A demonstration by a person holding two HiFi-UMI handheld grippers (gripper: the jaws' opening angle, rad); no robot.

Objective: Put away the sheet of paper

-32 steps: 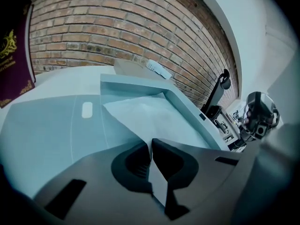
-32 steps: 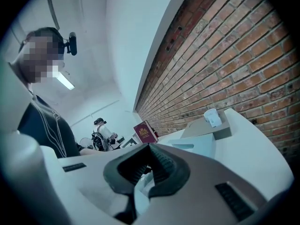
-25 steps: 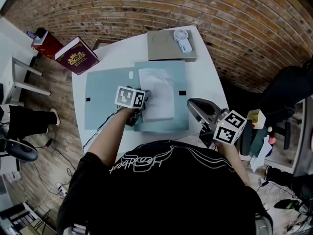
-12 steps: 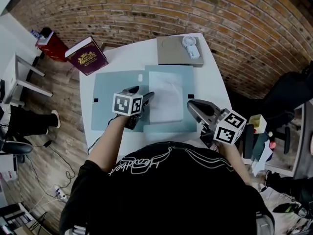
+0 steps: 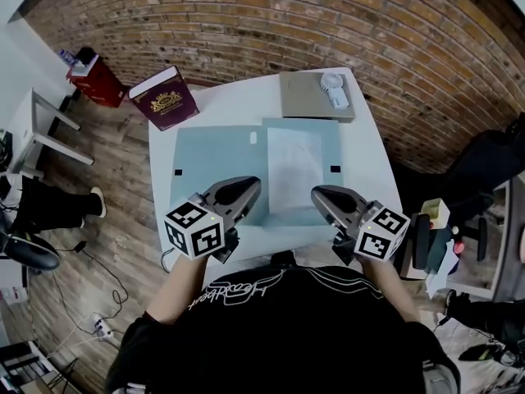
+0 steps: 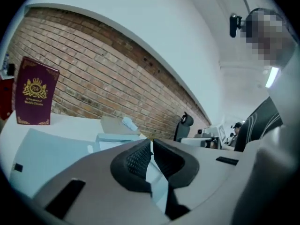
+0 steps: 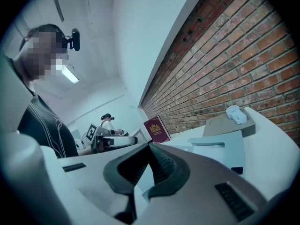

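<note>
The white sheet of paper lies flat on the right panel of an open light-blue folder on the white table. My left gripper hovers over the folder's near edge, left of the sheet and clear of it, shut with nothing between its jaws. My right gripper hangs at the folder's near right corner, also shut and empty. In the left gripper view the shut gripper points over the folder. The right gripper view has its shut gripper aimed across the folder.
A maroon book stands at the table's far left corner. A grey flat box with a small white fan on it sits at the far right. A brick wall runs behind. A red bin and chairs stand on the floor.
My left gripper has drawn back from the sheet's lower left edge toward the person and risen. The sheet now lies flat on the folder. The right gripper has barely moved.
</note>
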